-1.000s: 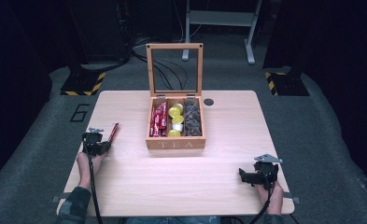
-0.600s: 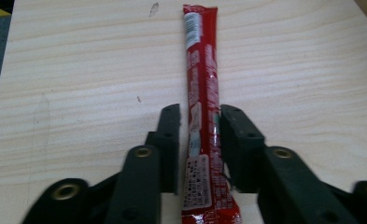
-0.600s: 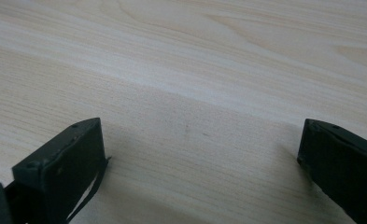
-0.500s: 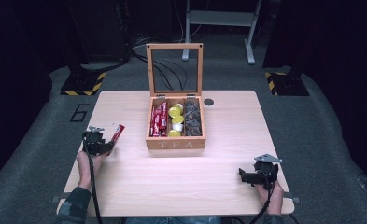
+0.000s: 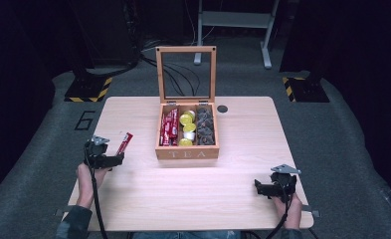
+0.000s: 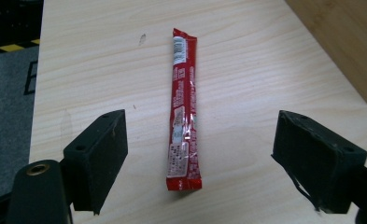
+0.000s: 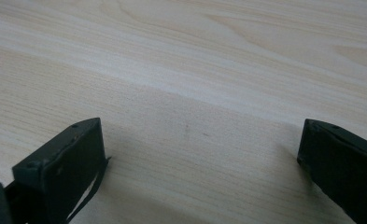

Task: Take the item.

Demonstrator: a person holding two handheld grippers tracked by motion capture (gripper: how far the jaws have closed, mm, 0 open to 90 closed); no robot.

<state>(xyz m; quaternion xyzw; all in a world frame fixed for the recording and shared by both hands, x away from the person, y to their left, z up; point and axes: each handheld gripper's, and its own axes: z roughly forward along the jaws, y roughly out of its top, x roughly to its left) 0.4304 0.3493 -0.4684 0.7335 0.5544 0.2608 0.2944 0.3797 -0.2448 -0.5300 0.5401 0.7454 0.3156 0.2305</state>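
A red stick packet lies flat on the wooden table, left of an open wooden tea box. My left gripper is open just short of the packet's near end, a jaw on each side and neither touching it. In the high view the left gripper sits near the table's left edge, with the packet just beyond its jaws. My right gripper rests low at the front right, and its jaws stand open over bare wood.
The tea box holds red stick packets, yellow capsules and dark wrapped items, with its glass lid upright. A small dark disc lies right of the box. A corner of the box appears in the left gripper view.
The left gripper has shifted slightly to the right, and the red packet lies flatter and shows broader on the table. The right gripper has not moved.
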